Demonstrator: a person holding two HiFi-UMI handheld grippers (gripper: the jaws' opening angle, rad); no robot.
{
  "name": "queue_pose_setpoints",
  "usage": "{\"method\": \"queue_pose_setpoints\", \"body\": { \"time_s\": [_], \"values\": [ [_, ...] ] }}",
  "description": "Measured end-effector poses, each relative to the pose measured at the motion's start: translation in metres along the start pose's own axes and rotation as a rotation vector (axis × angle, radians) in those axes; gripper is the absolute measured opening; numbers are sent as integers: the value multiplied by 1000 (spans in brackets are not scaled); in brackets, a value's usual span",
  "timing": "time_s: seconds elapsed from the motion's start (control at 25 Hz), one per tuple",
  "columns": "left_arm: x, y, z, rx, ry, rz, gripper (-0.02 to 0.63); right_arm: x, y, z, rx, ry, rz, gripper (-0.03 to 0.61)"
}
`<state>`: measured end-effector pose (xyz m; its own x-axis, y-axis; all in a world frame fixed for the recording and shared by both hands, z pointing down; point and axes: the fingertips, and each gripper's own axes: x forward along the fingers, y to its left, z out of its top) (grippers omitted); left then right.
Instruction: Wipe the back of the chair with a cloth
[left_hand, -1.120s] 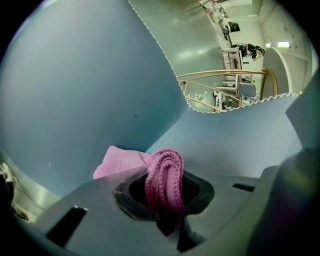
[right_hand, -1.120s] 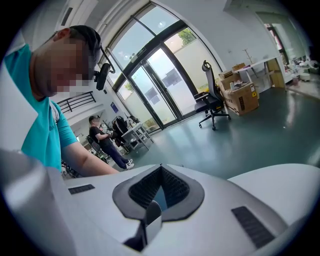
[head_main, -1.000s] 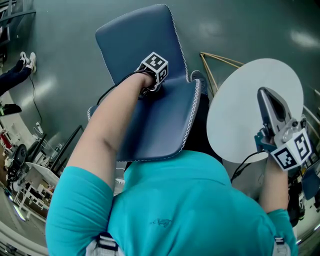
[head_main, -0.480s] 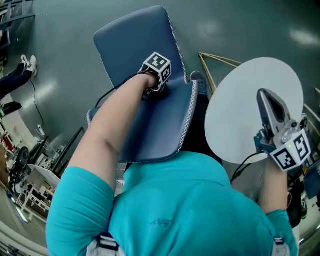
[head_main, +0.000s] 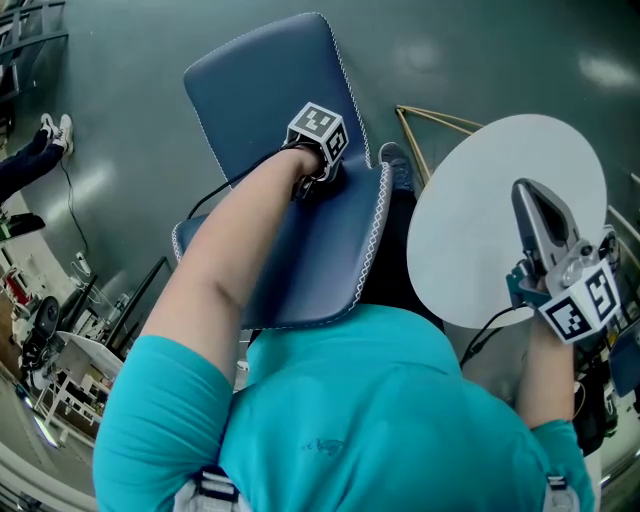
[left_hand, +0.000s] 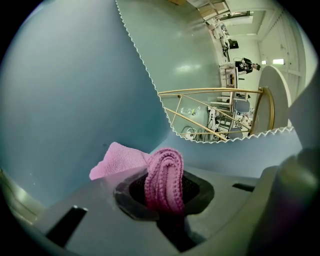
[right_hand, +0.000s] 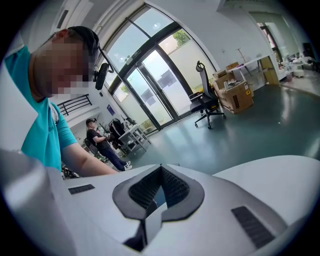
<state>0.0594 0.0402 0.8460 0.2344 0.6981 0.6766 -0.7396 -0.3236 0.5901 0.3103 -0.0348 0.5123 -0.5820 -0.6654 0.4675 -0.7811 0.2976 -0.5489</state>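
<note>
A blue padded chair (head_main: 270, 90) with white stitching stands below me; its back (head_main: 300, 250) is nearest me. My left gripper (head_main: 312, 178) presses low against the blue back (left_hand: 65, 90), shut on a pink cloth (left_hand: 162, 182) whose loose end (left_hand: 117, 159) lies flat on the upholstery. The cloth is hidden under the hand in the head view. My right gripper (head_main: 532, 205) hovers over the round white table (head_main: 470, 230), shut with nothing between its jaws (right_hand: 157, 192).
A gold wire frame (head_main: 425, 125) stands between the chair and the table. Equipment racks (head_main: 55, 345) and a person's legs (head_main: 35, 140) lie at the left. In the right gripper view, a person (right_hand: 97, 137) stands by desks and an office chair (right_hand: 205, 102) stands near cardboard boxes.
My left gripper has slid slightly right and away along the chair back with the cloth. The right gripper has stayed in place.
</note>
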Motion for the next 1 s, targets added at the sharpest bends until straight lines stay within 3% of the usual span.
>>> {"method": "queue_pose_setpoints", "body": {
  "time_s": [0.28,0.44,0.64,0.8,1.0],
  "values": [
    [1,-13,14,-36,-66,-64,58,-1,-2,-2,9,0,3,-9],
    [3,-15,17,-21,-73,-67,58,-2,-4,-5,13,1,0,-9],
    [3,-33,32,-29,-157,-147,58,-3,-6,-6,28,-2,-4,-9],
    [3,-37,36,-5,-163,-164,58,-5,-7,-7,32,-5,-6,-9],
    [0,-63,57,19,-276,-287,58,-5,-8,-10,34,0,-5,-9]
  ]
}}
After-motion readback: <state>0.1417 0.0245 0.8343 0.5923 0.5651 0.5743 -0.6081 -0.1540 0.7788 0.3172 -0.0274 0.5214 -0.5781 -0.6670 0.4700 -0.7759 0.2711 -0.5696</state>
